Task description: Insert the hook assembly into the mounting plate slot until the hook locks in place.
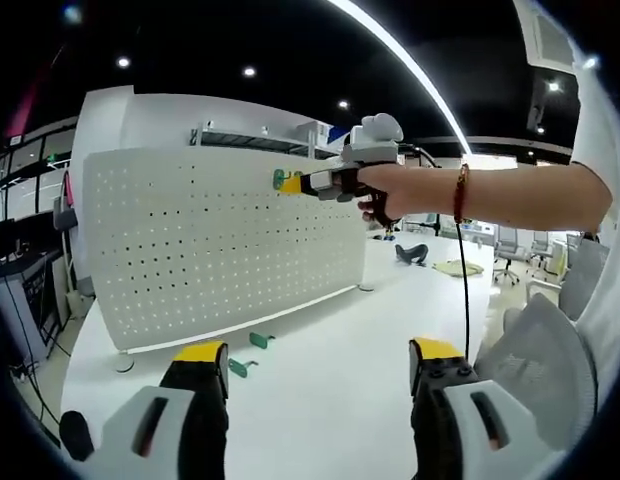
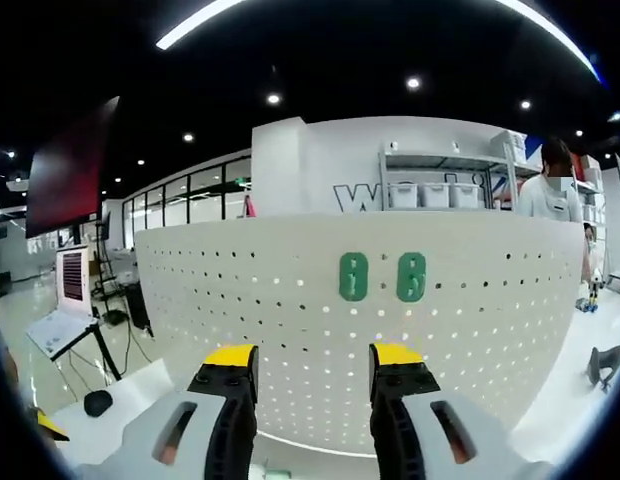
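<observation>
The pegboard [image 1: 220, 250] stands upright on the white table [image 1: 330, 370]. In the right gripper view, two green hooks [image 2: 354, 277] [image 2: 411, 277] sit side by side on its upper face, above the right gripper [image 2: 314, 362], whose jaws are released and hold nothing. In the left gripper view, the left gripper [image 1: 318, 357] also stands released and empty over the table. Two more green hooks [image 1: 260, 340] [image 1: 241, 368] lie on the table near the board's base. The right gripper [image 1: 290, 184], held in a hand [image 1: 385, 192], points at the board's upper edge beside a mounted hook [image 1: 278, 179].
</observation>
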